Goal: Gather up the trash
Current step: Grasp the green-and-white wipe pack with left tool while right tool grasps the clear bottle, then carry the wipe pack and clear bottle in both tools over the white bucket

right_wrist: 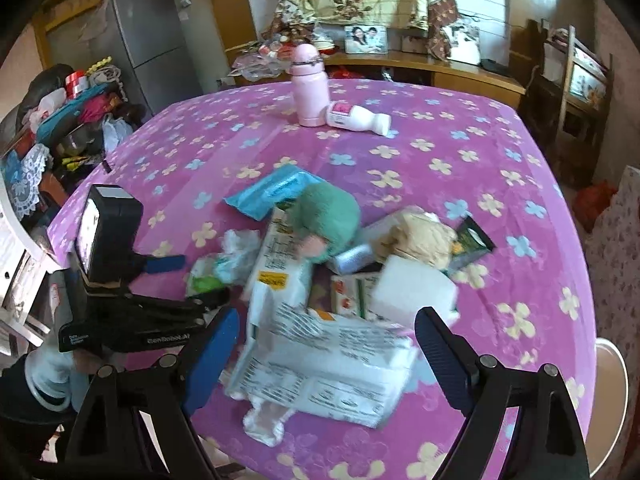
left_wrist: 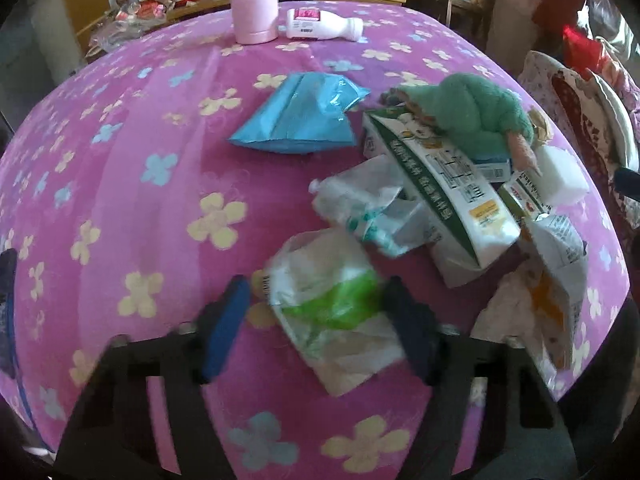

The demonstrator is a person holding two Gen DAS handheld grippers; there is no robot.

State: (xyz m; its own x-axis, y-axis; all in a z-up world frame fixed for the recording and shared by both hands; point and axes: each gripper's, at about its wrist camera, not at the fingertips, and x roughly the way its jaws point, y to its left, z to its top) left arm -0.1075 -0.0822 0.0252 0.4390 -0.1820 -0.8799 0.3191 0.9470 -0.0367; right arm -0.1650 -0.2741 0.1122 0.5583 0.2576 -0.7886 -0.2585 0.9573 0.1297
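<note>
Left tongs [left_wrist: 316, 312]: half open around a crumpled white and green wrapper [left_wrist: 328, 300]; the right pad touches its edge, the left pad stands just clear, so no firm hold shows.
Right tongs [right_wrist: 326, 344]: wide open over a flattened white carton [right_wrist: 320, 364], which lies between the pads with a gap on both sides; nothing held.
Trash pile: ahead of both tongs on the pink flowered tablecloth [left_wrist: 120, 184], with a tall printed carton [left_wrist: 444, 188], a crumpled white bag [left_wrist: 360, 200], a blue pouch [left_wrist: 298, 120] and a white foam block [right_wrist: 414, 290].
Green cloth [left_wrist: 468, 116]: on top of the pile, beyond the left tongs.
Pink flask [left_wrist: 256, 4]: upright at the far edge, well apart from both tongs.
White bottle [left_wrist: 324, 26]: on its side just beside the flask.
Left tongs in the right view [right_wrist: 176, 280]: low at the left, reaching into the pile.
</note>
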